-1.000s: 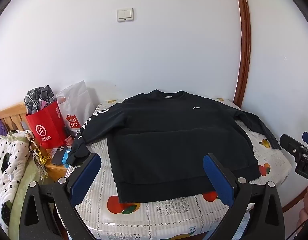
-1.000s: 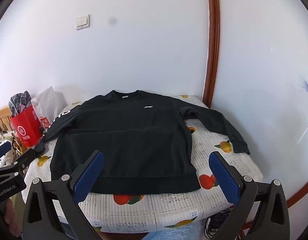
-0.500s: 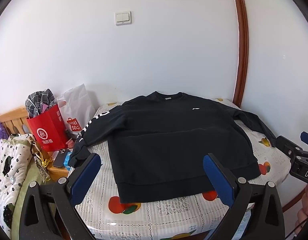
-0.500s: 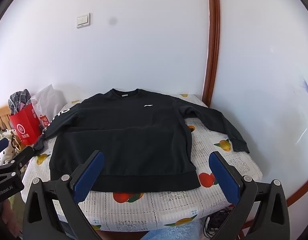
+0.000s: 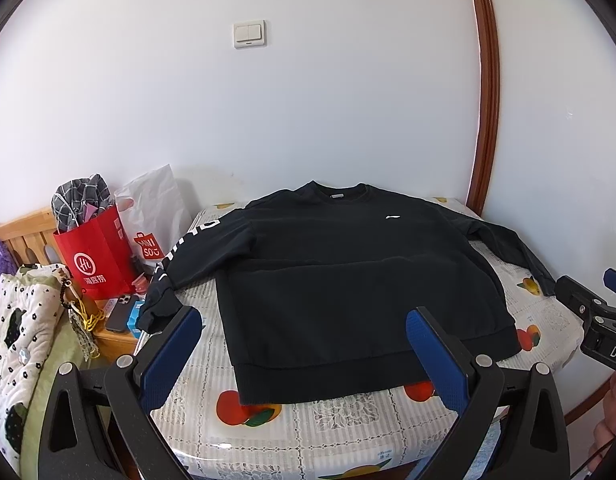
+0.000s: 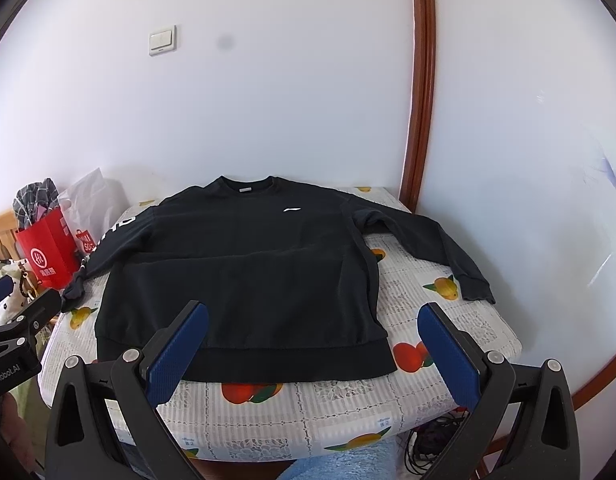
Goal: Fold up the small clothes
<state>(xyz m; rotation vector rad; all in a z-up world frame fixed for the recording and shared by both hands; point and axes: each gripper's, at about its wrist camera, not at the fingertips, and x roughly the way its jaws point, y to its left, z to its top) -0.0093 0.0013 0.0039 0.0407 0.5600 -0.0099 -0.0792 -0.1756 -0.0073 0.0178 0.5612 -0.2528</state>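
Note:
A black long-sleeved sweatshirt (image 5: 356, 280) (image 6: 244, 276) lies spread flat, front up, on a table with a fruit-print cloth (image 5: 320, 412) (image 6: 340, 404). Its collar points to the far wall and both sleeves lie out to the sides. The left sleeve's cuff (image 5: 154, 314) hangs over the table's left edge. My left gripper (image 5: 304, 354) hovers open above the near hem, nothing between its blue pads. My right gripper (image 6: 314, 350) is open too, held above the hem's right half. Each gripper shows at the edge of the other's view.
Left of the table stand a red paper bag (image 5: 94, 256), a white plastic bag (image 5: 156, 208) and a wooden stand with a phone (image 5: 118, 318). A quilted dotted cover (image 5: 16, 344) lies further left. White walls and a brown door frame (image 6: 418, 88) close the back and right.
Both grippers have drifted slightly; the sweatshirt sits a little higher and further off in the views. Nothing was gripped and the garment has not moved.

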